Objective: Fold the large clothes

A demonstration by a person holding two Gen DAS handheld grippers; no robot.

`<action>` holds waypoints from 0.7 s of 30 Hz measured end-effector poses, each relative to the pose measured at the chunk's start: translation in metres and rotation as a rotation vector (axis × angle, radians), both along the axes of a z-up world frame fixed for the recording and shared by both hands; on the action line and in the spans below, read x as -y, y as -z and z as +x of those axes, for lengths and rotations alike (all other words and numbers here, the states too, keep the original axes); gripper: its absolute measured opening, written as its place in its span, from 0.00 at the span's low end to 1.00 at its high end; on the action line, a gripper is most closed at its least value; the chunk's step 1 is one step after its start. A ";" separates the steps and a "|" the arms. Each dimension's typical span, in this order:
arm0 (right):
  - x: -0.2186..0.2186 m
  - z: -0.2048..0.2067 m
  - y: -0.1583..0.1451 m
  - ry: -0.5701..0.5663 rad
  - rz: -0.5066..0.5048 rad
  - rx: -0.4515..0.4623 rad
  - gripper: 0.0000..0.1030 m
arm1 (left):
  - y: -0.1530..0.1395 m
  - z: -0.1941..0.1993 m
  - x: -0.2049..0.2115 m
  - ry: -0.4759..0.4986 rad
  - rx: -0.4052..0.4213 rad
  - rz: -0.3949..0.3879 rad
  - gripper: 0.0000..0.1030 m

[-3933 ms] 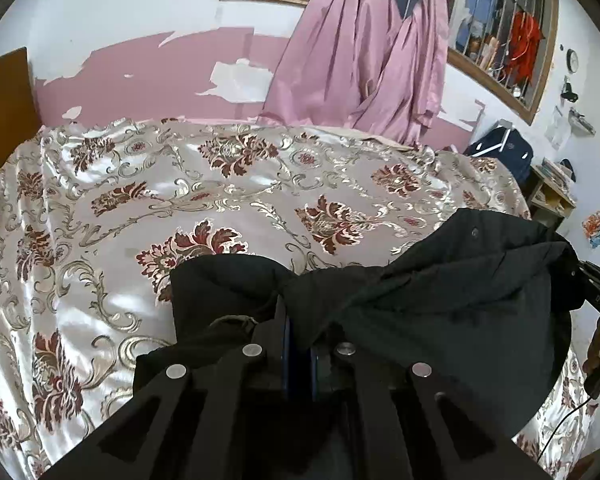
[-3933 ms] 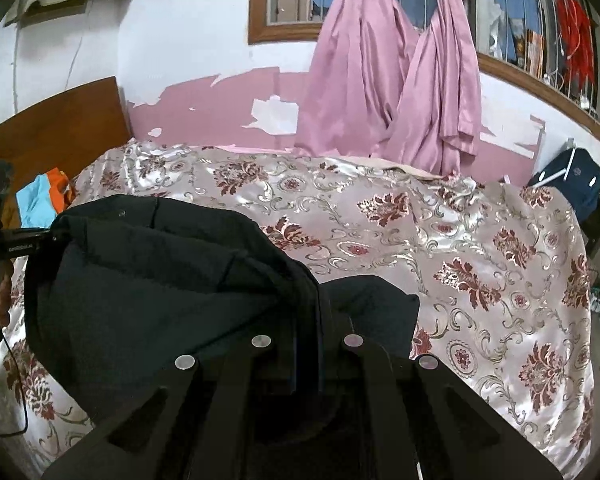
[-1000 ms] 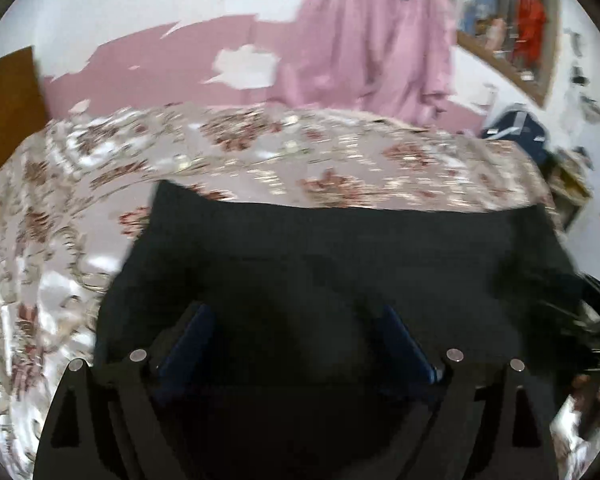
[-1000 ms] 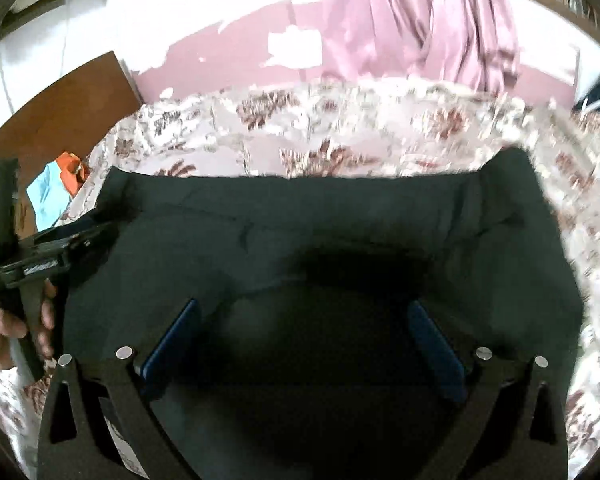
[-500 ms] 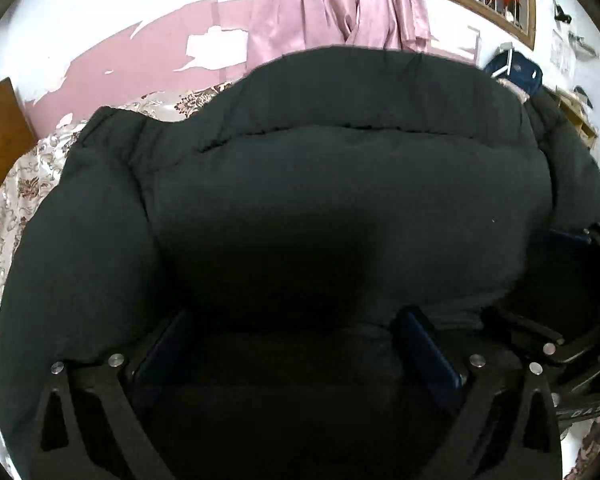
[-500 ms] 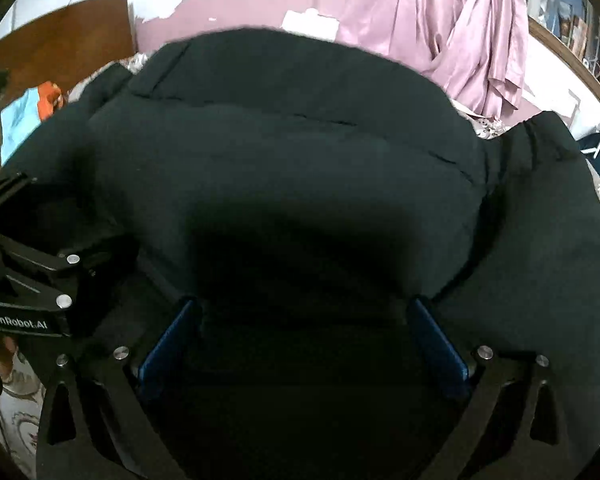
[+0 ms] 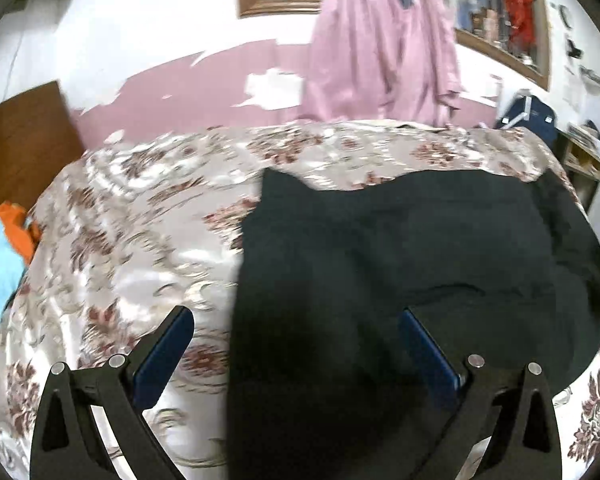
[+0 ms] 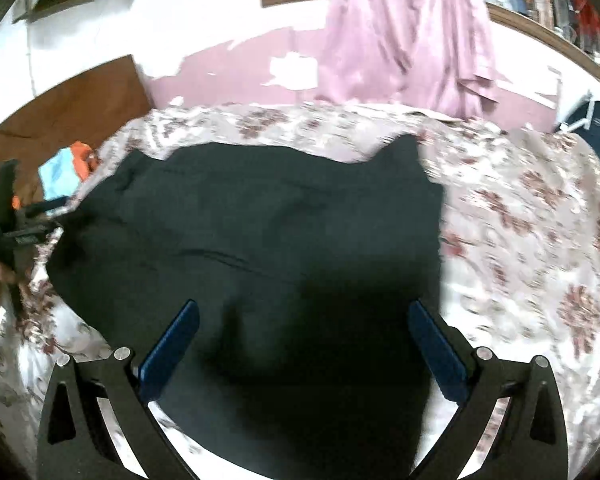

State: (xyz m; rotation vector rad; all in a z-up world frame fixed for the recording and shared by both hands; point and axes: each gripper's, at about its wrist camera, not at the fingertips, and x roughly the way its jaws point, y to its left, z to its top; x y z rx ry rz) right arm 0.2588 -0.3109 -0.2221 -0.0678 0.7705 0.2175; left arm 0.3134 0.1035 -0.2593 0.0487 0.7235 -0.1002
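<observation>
A large black garment (image 7: 400,264) lies spread flat on the floral bedspread (image 7: 140,240). It also shows in the right wrist view (image 8: 268,240). My left gripper (image 7: 296,320) is open and empty, hovering over the garment's left edge near the bed's front. My right gripper (image 8: 304,316) is open and empty over the garment's near right part. The left gripper body and the hand holding it show in the right wrist view (image 8: 12,224), beside the garment's left end.
The floral bedspread (image 8: 540,240) covers the whole bed. Orange and blue clothes (image 7: 4,248) lie at the bed's left by a wooden headboard (image 7: 20,140). Pink curtains (image 7: 380,52) hang on the far wall. A dark blue bag (image 7: 528,116) stands at the far right.
The garment, held bunched in both shut grippers earlier, was spread out, lifted close to the cameras, and now lies flat. Both grippers have opened, let go and pulled back.
</observation>
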 end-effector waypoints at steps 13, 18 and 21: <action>0.047 0.039 0.076 0.142 0.322 -0.241 0.99 | 0.043 0.031 -0.047 -0.064 -0.208 -0.152 1.00; 0.032 0.052 0.084 0.102 0.320 -0.279 0.99 | 0.045 0.037 -0.042 -0.025 -0.221 -0.179 1.00; 0.026 0.058 0.089 0.081 0.301 -0.309 0.99 | 0.050 0.044 -0.037 0.003 -0.249 -0.189 1.00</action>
